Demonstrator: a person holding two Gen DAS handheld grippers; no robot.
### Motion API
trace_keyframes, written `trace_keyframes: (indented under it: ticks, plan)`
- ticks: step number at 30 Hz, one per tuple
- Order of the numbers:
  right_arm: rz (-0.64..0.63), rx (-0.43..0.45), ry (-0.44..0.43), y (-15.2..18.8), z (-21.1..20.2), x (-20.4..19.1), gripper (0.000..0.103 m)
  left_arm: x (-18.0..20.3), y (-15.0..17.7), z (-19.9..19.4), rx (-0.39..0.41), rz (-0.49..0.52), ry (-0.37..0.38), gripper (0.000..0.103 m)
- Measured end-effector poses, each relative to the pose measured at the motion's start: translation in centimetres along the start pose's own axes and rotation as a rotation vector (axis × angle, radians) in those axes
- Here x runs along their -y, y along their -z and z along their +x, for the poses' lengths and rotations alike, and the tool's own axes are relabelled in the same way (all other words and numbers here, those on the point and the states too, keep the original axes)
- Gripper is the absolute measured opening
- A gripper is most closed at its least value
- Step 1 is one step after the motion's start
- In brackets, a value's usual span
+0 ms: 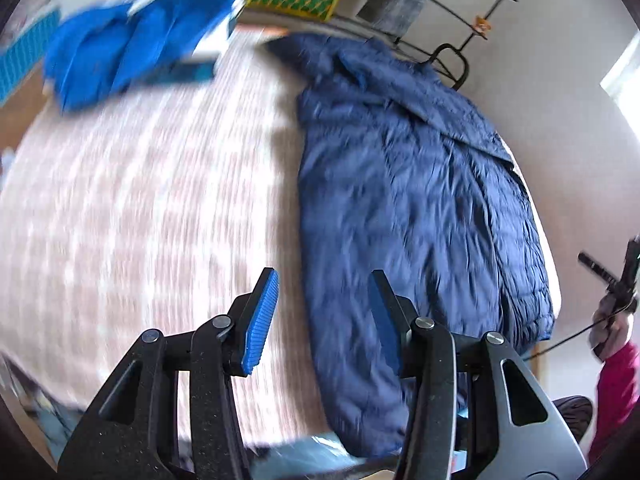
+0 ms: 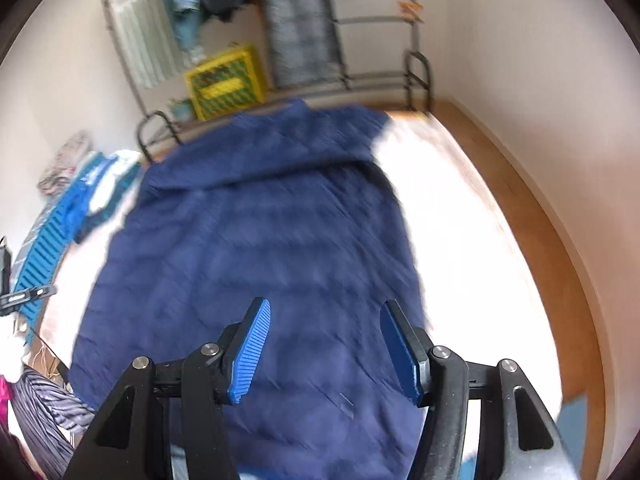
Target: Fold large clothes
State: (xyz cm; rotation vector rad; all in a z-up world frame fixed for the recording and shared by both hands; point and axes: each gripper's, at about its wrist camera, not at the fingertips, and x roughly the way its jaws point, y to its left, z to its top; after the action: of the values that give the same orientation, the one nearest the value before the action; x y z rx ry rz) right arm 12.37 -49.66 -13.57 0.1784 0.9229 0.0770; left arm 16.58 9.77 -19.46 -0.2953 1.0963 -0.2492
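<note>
A navy quilted puffer jacket [image 1: 416, 200] lies folded lengthwise on the right side of a bed with a pink-and-white patterned cover [image 1: 140, 208]. My left gripper [image 1: 324, 284] hovers open above the jacket's left edge, nothing between its blue pads. In the right wrist view the same jacket [image 2: 260, 248] fills the middle, collar towards the far end. My right gripper [image 2: 326, 312] hangs open above its near part, holding nothing. Both views are blurred by motion.
A bright blue garment [image 1: 124, 52] lies at the bed's far left corner. A yellow crate [image 2: 226, 82] and a metal clothes rack [image 2: 360, 32] stand beyond the bed. A wooden floor [image 2: 532, 208] runs along the right. A person's pink sleeve [image 1: 616, 384] shows at the right.
</note>
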Motion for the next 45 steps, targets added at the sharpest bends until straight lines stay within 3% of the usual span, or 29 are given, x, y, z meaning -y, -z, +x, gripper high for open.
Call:
trace_keyframes:
  ticks: [5,11,27,31,32,35,39,45]
  plan:
    - [0.106,-0.091,0.057,4.0,1.2,5.5,0.061,-1.0,3.9,1.1,-0.06,-0.064,0.02,0.047]
    - [0.193,-0.143,0.009,6.6,2.9,8.0,0.06,-1.0,6.3,2.6,-0.098,-0.084,0.02,0.047]
    - [0.175,-0.274,-0.199,10.6,4.1,5.8,0.052,1.1,11.4,2.7,-0.169,-0.124,0.151,0.047]
    - [0.164,-0.296,-0.219,11.2,3.9,5.2,0.051,1.9,11.6,3.0,-0.182,-0.095,0.143,0.025]
    - [0.168,-0.299,-0.225,11.4,4.0,5.1,0.049,1.9,11.5,3.0,-0.179,-0.099,0.145,0.015]
    - [0.18,-0.317,-0.232,11.8,4.3,4.9,0.036,2.2,11.2,3.0,-0.173,-0.097,0.163,0.009]
    - [0.181,-0.294,-0.234,11.4,3.7,4.8,0.007,2.3,11.0,2.1,-0.14,-0.089,0.171,0.007]
    - [0.243,-0.195,-0.27,10.1,1.2,5.4,0.002,3.3,9.5,-0.2,-0.06,-0.077,0.202,0.005]
